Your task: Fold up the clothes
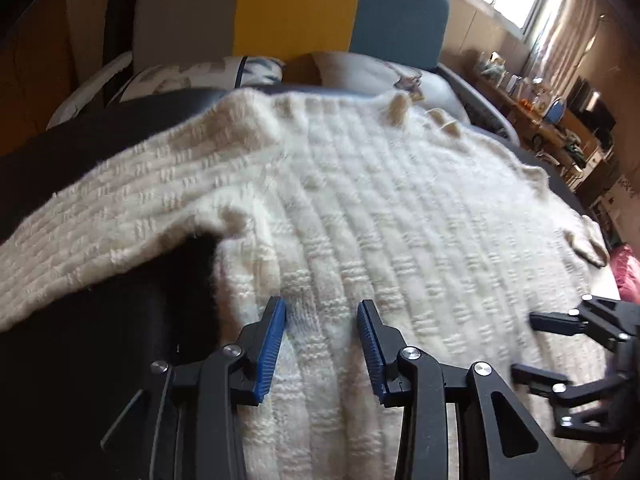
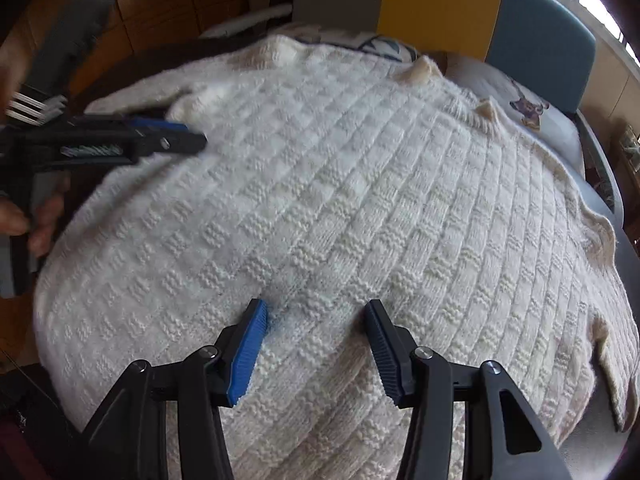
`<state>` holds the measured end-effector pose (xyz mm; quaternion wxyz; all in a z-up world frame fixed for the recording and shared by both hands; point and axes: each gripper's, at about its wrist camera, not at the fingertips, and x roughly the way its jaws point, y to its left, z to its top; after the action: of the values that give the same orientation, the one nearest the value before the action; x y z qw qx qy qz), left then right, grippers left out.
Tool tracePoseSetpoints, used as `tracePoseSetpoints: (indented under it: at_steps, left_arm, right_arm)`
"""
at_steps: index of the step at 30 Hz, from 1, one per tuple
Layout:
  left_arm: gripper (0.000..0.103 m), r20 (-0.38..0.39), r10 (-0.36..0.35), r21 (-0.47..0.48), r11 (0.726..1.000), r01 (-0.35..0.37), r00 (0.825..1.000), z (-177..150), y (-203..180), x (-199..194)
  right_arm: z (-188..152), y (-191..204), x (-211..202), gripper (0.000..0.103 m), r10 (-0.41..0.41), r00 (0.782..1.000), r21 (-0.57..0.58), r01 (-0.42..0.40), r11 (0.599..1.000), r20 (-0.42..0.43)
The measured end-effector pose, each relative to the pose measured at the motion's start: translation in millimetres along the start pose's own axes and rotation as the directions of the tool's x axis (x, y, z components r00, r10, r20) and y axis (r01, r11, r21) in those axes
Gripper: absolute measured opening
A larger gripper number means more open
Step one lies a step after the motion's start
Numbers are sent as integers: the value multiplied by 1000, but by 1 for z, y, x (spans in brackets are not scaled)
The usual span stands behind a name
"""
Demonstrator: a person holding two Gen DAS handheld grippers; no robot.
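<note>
A cream knitted sweater (image 2: 340, 200) lies spread over a bed, filling the middle of both wrist views, with one sleeve (image 1: 100, 216) folded across toward the left of the left wrist view. The left gripper (image 1: 322, 344) hangs over the knit at the lower centre, its blue pads (image 1: 272, 352) apart and nothing pinched between them. The right gripper (image 2: 316, 344) is likewise spread above the sweater's lower part, empty. Pillows (image 1: 200, 76) and a grey, yellow and blue headboard (image 1: 296, 8) sit at the top
</note>
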<state>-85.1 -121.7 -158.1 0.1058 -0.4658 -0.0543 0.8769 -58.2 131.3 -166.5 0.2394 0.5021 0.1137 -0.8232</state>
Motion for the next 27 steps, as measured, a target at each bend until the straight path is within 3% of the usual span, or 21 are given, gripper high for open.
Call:
tracePoseSetpoints:
  at_steps: [2,6,9,10,13,15,19,22,23,25,27]
  left_arm:
    - [38,12,4,0,1000,-4,1000,-4,3,-4]
    - [38,37,-108,-40,993,109,993,4,16,-25]
    - [45,131,-68,-22,997,72,989,28,36,-46]
    - [53,155,-28,-17,999,31,988,37,44,-50]
    - [54,154,177,-21,984,-176,972,61,81,-43]
    - [54,118,297,-48,955,-293,948,68,112,-36]
    - [54,17,436,-159,890,-428,900,47,183,-33]
    - [54,-47,492,-265,833,-486,869,18,227,-39]
    - [56,-68,486,-308,820,-482,871,6,240,-40]
    - [58,-43,435,-406,815,-413,900,-14,256,-52]
    - [58,-33,434,-436,804,-403,900,-27,259,-59]
  right_arm:
    - [-7,-12,-3,52,47,999,48,-48,998,17]
    - [2,-19,-6,52,95,995,63,-95,993,-2]
    - [34,-23,-11,52,104,994,48,-106,993,45]
    - [48,-26,-12,52,95,993,44,-98,994,67]
    - [97,-33,-8,52,66,989,31,-71,997,133]
    - [129,-35,7,52,62,987,20,-66,998,147]
    - [183,-16,42,52,64,988,-4,-64,998,137]
    - [211,-8,77,52,56,994,-7,-56,998,95]
    - [218,-6,89,52,49,996,-4,-49,999,77]
    - [225,-6,117,52,-3,1000,20,3,1000,8]
    - [228,-7,121,56,-11,999,45,9,999,52]
